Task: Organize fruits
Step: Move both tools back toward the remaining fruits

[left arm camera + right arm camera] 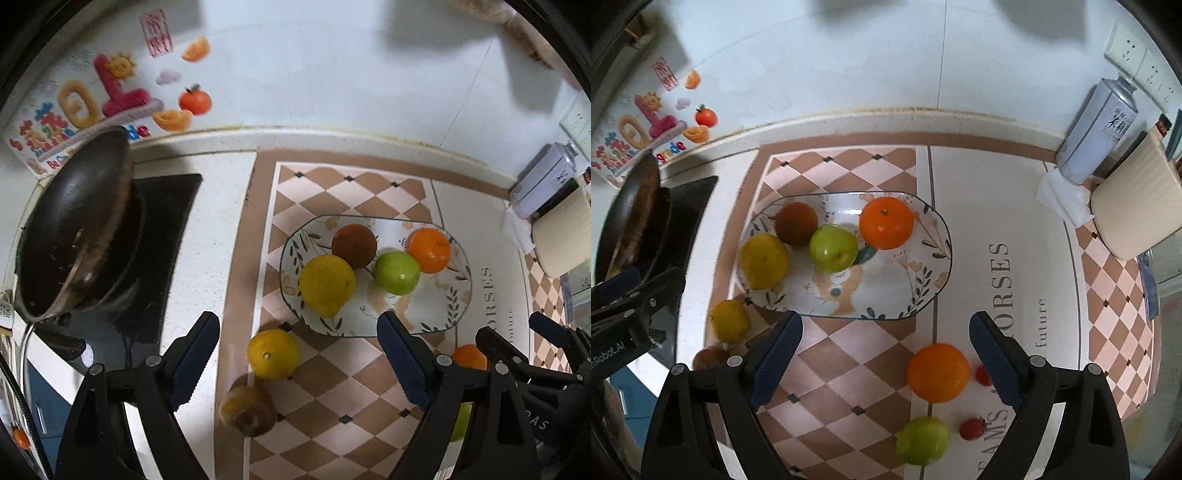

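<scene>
An oval floral plate (905,291) (436,314) holds a yellow lemon (762,260), a brown fruit (796,223), a green apple (833,248) and an orange (885,222). On the mat in front lie a second lemon (273,353) (729,320), a brownish fruit (249,410), an orange (938,372), a green apple (922,440) and two cherry tomatoes (973,428). My left gripper (299,354) is open above the loose lemon. My right gripper (886,354) is open, with the loose orange between its fingers.
A dark wok (74,229) sits on the stove at the left. A spray can (1097,129), a tissue and a beige board (1137,206) stand at the right by the wall. The checkered mat (849,369) covers the counter.
</scene>
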A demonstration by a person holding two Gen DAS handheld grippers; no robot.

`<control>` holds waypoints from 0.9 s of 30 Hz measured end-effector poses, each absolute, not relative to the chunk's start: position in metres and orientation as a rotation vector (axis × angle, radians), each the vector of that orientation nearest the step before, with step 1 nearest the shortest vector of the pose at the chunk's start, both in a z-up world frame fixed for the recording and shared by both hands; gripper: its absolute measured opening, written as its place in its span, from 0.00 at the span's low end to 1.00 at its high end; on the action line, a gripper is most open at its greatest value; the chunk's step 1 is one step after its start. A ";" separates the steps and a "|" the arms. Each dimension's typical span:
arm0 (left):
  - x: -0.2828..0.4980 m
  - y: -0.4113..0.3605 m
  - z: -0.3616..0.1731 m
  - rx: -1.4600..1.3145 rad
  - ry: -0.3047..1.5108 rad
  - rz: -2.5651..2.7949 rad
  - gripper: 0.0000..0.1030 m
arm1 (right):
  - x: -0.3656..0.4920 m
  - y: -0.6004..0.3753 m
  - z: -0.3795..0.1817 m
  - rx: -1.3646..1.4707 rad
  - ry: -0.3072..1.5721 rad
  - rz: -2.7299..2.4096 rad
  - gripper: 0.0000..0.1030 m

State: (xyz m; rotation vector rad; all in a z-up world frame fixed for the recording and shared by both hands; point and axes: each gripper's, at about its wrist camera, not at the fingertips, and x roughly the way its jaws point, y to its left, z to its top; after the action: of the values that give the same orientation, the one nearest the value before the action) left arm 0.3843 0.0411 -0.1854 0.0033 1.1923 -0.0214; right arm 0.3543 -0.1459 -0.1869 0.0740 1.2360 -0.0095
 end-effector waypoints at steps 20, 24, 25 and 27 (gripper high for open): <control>0.319 0.049 -0.108 0.055 1.031 -0.034 0.85 | 0.284 -0.134 -0.088 0.102 1.064 -0.005 0.91; 0.317 0.051 -0.108 0.045 1.033 -0.037 0.85 | 0.281 -0.131 -0.087 0.122 1.062 0.005 0.91; 0.317 0.051 -0.109 0.044 1.036 -0.038 0.85 | 0.280 -0.131 -0.088 0.134 1.064 0.009 0.91; 0.317 0.054 -0.111 0.036 1.040 -0.036 0.85 | 0.281 -0.137 -0.093 0.170 1.080 0.013 0.91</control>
State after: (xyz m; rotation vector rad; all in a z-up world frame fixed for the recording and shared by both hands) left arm 0.3168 0.0535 -0.1110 0.0363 1.0401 -0.0358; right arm 0.2814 -0.1368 -0.0932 0.1700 1.0801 0.0126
